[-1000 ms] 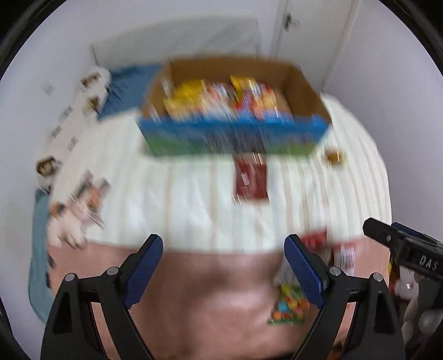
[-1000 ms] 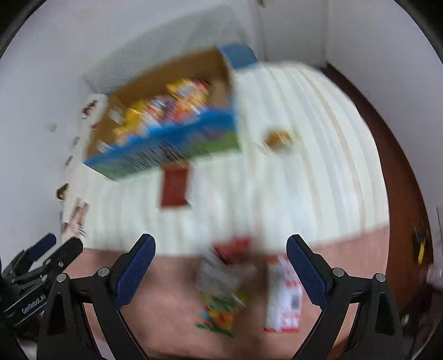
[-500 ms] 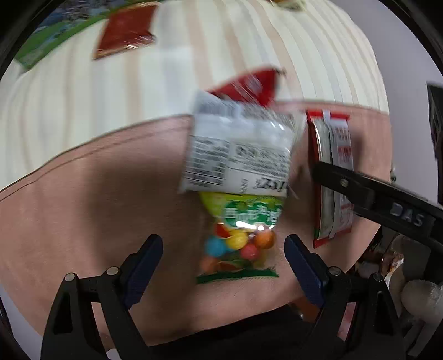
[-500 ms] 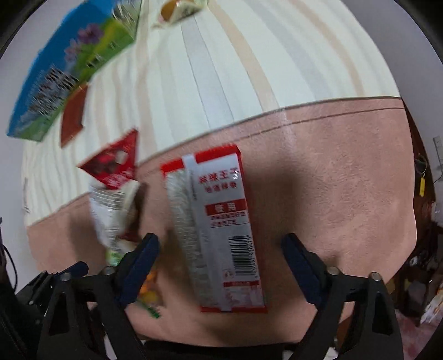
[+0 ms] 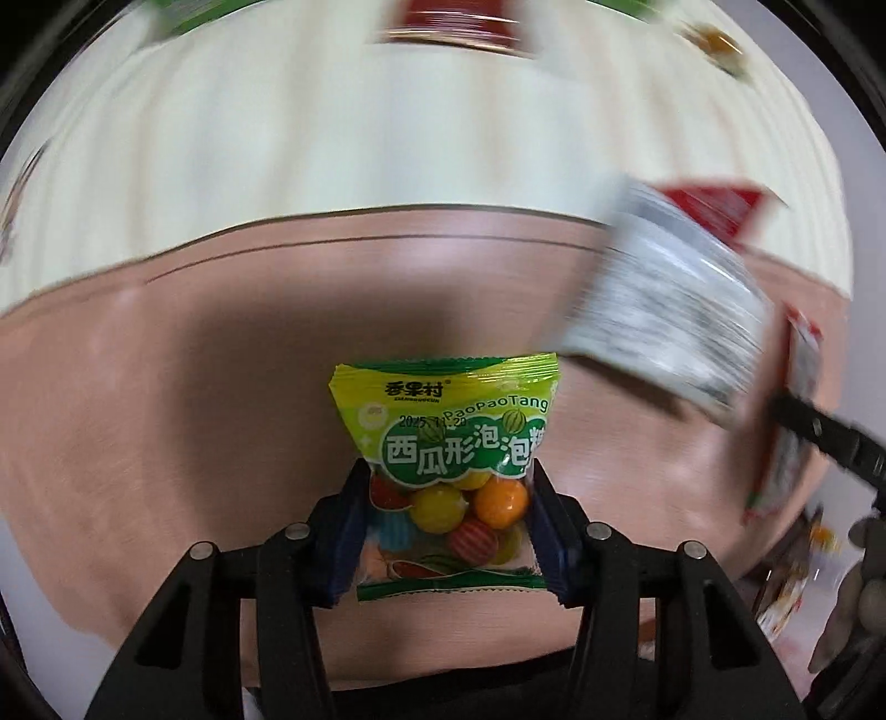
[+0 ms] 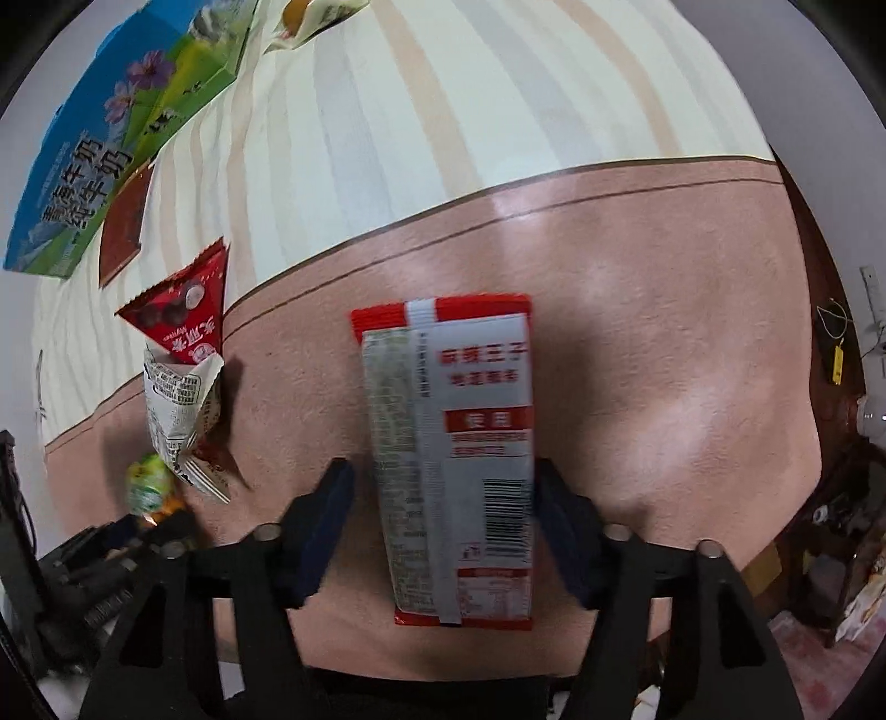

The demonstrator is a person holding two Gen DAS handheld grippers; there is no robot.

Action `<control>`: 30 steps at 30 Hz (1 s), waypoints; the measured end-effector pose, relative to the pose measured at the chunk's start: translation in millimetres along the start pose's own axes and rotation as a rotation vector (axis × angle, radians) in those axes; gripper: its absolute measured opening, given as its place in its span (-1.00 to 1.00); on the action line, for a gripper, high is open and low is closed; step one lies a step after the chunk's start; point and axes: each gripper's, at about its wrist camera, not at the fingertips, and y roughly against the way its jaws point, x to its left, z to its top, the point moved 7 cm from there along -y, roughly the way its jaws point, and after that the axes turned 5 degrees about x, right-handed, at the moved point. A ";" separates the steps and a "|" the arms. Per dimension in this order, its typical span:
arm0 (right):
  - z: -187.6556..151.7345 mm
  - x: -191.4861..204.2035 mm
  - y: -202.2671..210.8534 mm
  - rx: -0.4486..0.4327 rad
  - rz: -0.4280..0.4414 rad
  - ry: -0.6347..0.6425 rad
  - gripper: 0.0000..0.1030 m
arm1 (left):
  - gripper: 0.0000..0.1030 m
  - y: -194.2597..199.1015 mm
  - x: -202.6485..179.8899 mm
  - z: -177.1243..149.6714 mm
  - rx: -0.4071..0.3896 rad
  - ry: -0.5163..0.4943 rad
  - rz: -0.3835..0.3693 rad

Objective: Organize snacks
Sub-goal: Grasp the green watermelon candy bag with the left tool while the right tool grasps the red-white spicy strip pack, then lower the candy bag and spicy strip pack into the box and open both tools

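Observation:
A green bag of coloured gumballs (image 5: 443,426) lies on the pink cloth. My left gripper (image 5: 448,487) points down over it. Its jaws are closing and both blue pads press on the bag's sides. In the right wrist view a long red and white packet (image 6: 476,387) lies between the fingers of my right gripper (image 6: 443,487). Those jaws are closing too. The right pad touches the packet's edge, and a thin gap shows at the left pad. The gumball bag (image 6: 147,482) peeks out at the lower left.
A crumpled white printed packet (image 6: 177,404) and a red triangular packet (image 6: 183,310) lie left of the long packet. Farther back on the cream striped sheet (image 6: 443,111) are a dark red flat packet (image 6: 124,221), a blue and green milk box (image 6: 111,138) and a small wrapped snack (image 6: 310,16).
Both grippers have dropped from high above the bed to the snacks on the pink cloth. The left jaws have closed onto the gumball bag. The right jaws have narrowed around the long packet.

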 end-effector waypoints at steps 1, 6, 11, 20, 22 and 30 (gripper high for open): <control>-0.1 2.6 -3.3 -0.002 -0.023 0.010 0.39 | -0.03 -1.0 10.0 1.4 0.000 0.030 -0.002; -4.7 16.0 -7.6 -0.045 -0.100 0.068 0.06 | -0.04 -2.4 24.0 5.8 -0.018 0.099 -0.011; -11.2 22.5 8.7 -0.060 -0.018 0.061 -0.08 | -0.06 22.5 22.5 -9.2 -0.074 0.085 -0.021; 24.7 67.0 91.5 -0.178 0.176 0.113 -0.10 | -0.06 114.2 -4.6 11.4 -0.208 0.041 -0.117; 41.8 95.5 115.8 -0.210 0.214 0.140 -0.10 | -0.06 142.2 -3.2 29.0 -0.242 0.028 -0.141; 144.2 176.8 205.2 -0.353 0.248 0.256 -0.10 | -0.06 241.1 14.9 133.8 -0.352 -0.015 -0.139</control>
